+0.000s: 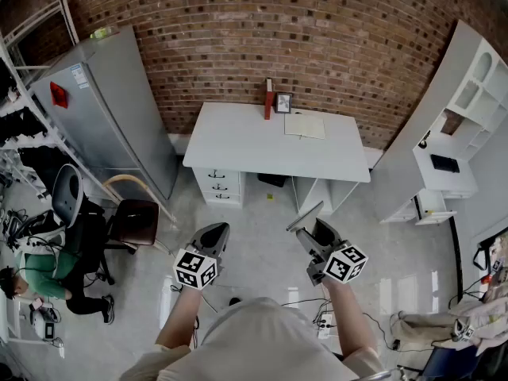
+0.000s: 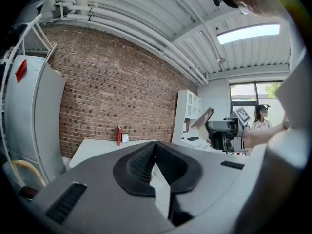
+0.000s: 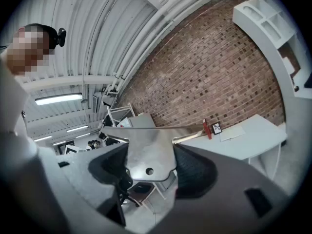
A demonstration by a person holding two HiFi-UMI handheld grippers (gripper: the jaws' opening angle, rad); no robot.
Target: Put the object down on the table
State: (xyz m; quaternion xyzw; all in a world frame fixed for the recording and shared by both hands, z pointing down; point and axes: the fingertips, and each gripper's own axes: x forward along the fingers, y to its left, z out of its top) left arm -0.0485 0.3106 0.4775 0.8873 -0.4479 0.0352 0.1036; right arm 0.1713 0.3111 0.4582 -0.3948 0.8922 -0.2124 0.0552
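Observation:
My right gripper [image 1: 316,230] is shut on a flat grey metal plate [image 1: 304,216], held in the air over the floor, well short of the white table [image 1: 238,145]. Seen from the right gripper view, the plate [image 3: 146,150] has a small hole and stands between the dark pads [image 3: 195,172], with the table [image 3: 253,135] far ahead to the right. My left gripper [image 1: 214,233] hangs beside it, shut and empty; its pads [image 2: 141,162] meet at the tips. The left gripper view also catches the right gripper [image 2: 224,130] with the plate [image 2: 204,118].
A red book [image 1: 269,99], a small picture frame [image 1: 282,102] and a notebook [image 1: 305,125] lie at the table's back. A grey cabinet [image 1: 111,109] and a chair [image 1: 135,217] stand to the left, a white shelf unit [image 1: 460,133] to the right. A person [image 1: 32,272] sits at far left.

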